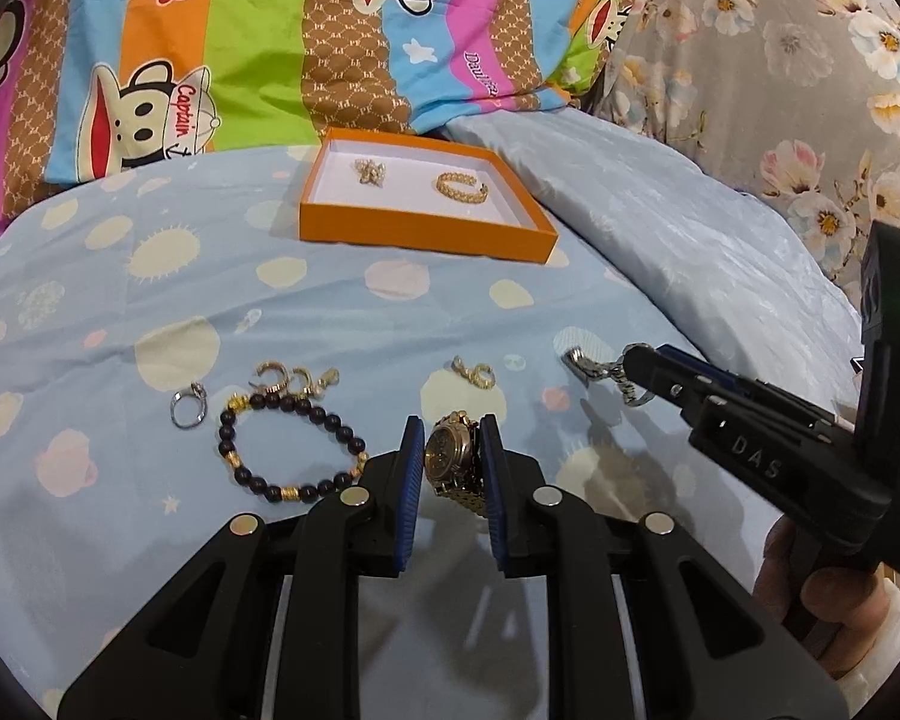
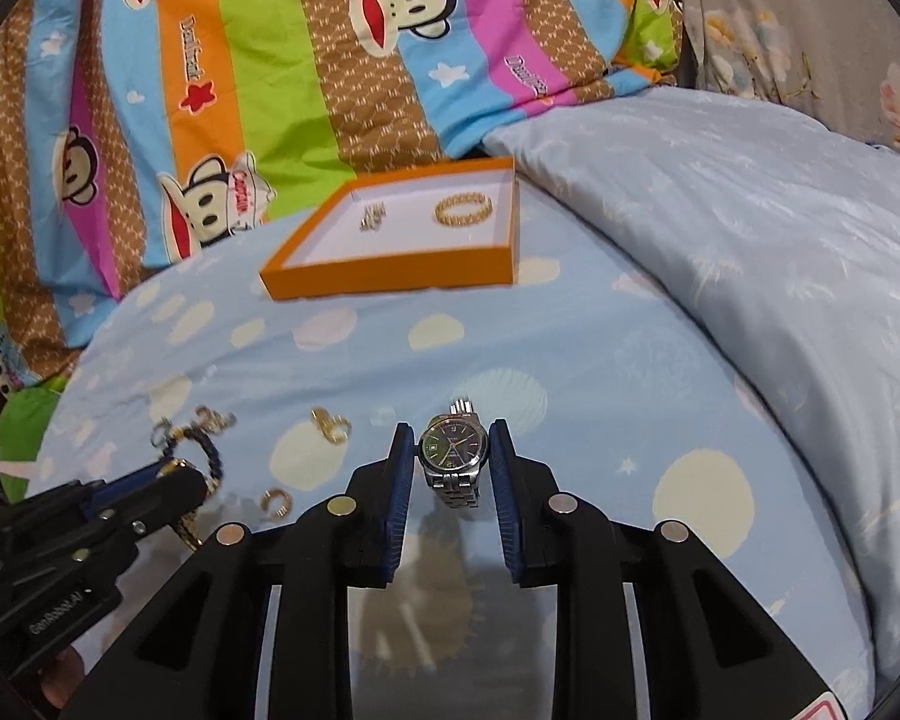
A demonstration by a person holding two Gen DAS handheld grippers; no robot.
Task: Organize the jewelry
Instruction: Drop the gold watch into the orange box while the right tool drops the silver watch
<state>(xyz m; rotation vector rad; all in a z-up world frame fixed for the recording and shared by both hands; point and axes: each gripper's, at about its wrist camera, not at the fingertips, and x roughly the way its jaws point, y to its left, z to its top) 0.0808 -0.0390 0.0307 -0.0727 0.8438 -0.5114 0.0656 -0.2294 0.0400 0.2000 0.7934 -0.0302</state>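
Jewelry strewn across blue dotted bedspread [image 1: 150, 276], partly sorted. Far left: silver ring [image 1: 187, 405], gold hoop earrings [image 1: 294, 379], black bead bracelet [image 1: 291, 450] lying loose on fabric. Next, left gripper [image 1: 448, 468] clamped on gold watch [image 1: 453, 465], case pinched between blue pads, band hanging below. Beyond, small gold earring pair [image 1: 474, 373], untouched. Further right, right gripper [image 2: 452, 462] closed around silver watch [image 2: 453, 456], dark dial facing camera. Ahead of both, orange tray [image 1: 426, 237] already holding gold bangle [image 1: 461, 186] and butterfly brooch [image 1: 371, 171]. Step in hand, by appearances: both watches gripped, ready for transfer. Next move likely needs carrying forward over tray rim, then releasing onto bare lining, clear of bangle.
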